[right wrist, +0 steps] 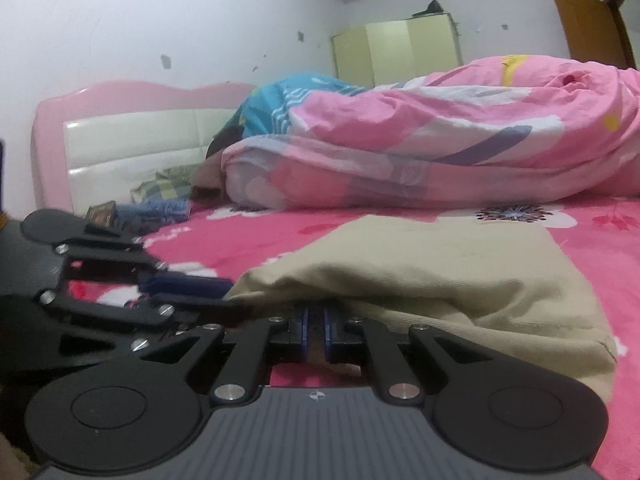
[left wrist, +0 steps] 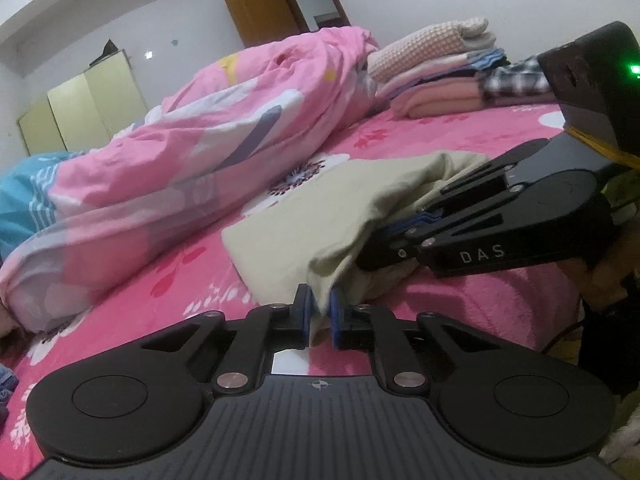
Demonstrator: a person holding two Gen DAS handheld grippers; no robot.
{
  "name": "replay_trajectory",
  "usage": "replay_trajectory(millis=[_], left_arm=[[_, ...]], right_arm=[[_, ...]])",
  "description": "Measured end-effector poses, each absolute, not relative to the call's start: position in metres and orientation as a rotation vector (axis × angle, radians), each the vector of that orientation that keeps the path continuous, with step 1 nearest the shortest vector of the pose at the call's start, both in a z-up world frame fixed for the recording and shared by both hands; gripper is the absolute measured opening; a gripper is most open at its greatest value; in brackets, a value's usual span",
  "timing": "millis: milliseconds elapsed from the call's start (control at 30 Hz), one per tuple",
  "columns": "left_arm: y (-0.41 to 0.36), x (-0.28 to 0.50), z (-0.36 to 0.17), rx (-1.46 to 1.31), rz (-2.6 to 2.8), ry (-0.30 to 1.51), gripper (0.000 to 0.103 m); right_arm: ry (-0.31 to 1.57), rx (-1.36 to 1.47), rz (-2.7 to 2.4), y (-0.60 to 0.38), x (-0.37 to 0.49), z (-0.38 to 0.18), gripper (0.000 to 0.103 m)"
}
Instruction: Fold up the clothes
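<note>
Beige cotton garment [left wrist: 304, 216] on the pink floral bed [left wrist: 192, 280], its near edge pinched by left claw [left wrist: 320, 314] and, apparently, right claw [right wrist: 316, 330]; mid-fold, next carrying the edge across evenly.

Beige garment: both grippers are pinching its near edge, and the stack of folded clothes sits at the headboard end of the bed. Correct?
Not quite. The left gripper and right gripper do pinch the beige garment, but the left wrist view shows the folded stack beyond the pink duvet. The headboard has none.
</note>
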State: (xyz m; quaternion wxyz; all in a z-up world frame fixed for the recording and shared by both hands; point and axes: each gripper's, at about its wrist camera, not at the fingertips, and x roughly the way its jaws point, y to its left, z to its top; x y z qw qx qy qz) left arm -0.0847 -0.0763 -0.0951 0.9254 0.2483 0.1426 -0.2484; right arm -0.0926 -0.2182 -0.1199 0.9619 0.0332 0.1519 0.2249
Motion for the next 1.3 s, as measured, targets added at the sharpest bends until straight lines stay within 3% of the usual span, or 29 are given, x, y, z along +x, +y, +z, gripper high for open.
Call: replay_trajectory(millis=[1133,1300], left_arm=[[-0.075,-0.087,-0.101,0.575,-0.532,0.298,0.007],[-0.072,-0.084,-0.103,0.546,-0.507,0.345,0.021]], right_arm=[[0.247,0.117,0.281,-0.263,-0.115,-0.124,0.003],[0.238,0.143,0.271,-0.265,-0.111,-0.125,0.003]])
